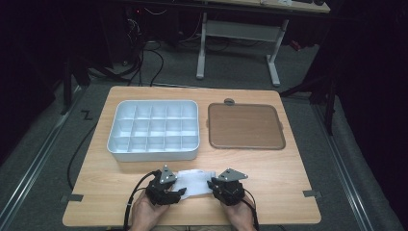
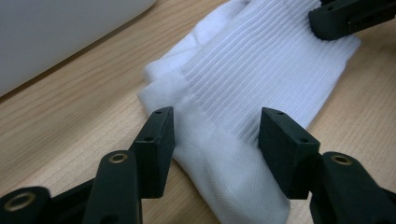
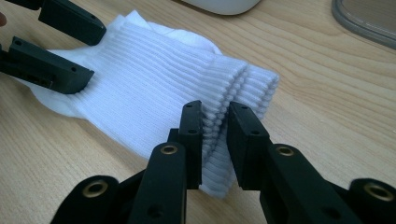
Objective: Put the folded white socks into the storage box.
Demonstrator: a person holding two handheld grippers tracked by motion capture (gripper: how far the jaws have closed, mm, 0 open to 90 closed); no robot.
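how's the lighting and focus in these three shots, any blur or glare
High view: the table is lit while the room around it falls nearly black, and the picture is soft. Left gripper view: ribs of the white sock crisp, the near jaws slightly soft, white tray blurred. Right gripper view: even light, sock cuff sharp, soft shadow under it, faint sheen on the lid's rim.
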